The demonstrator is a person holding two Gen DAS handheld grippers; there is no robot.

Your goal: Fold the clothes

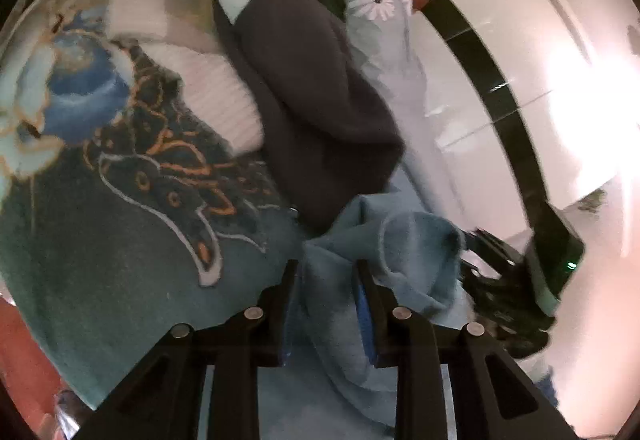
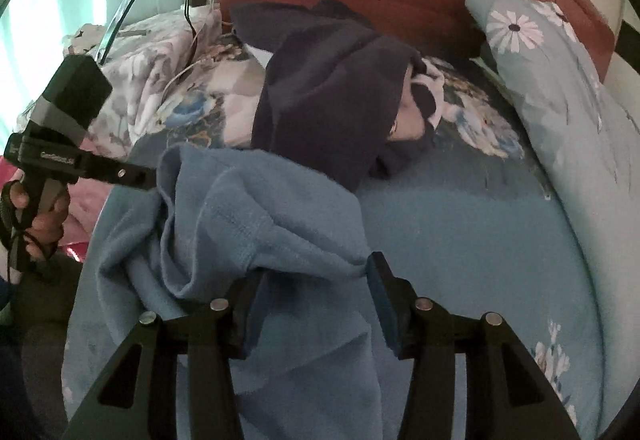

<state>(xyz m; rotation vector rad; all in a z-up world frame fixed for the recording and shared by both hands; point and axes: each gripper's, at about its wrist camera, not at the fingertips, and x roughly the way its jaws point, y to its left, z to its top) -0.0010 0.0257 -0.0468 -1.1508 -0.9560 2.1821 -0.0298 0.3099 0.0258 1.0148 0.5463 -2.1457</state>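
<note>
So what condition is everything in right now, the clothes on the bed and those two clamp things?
Light blue garment: bunched up, unfolded, lifted at two spots.
Dark navy garment: crumpled heap, not folded.
White ribbed garment: lying partly under the navy one.
Left gripper: closed on a fold of blue cloth.
Right gripper: jaws apart, blue cloth lying between them.
Floral pillow: propped against the headboard.

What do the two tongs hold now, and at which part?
Both tongs have the light blue garment between their fingers, at bunched folds near its raised edge. Whether either grip is closed cannot be told.
</note>
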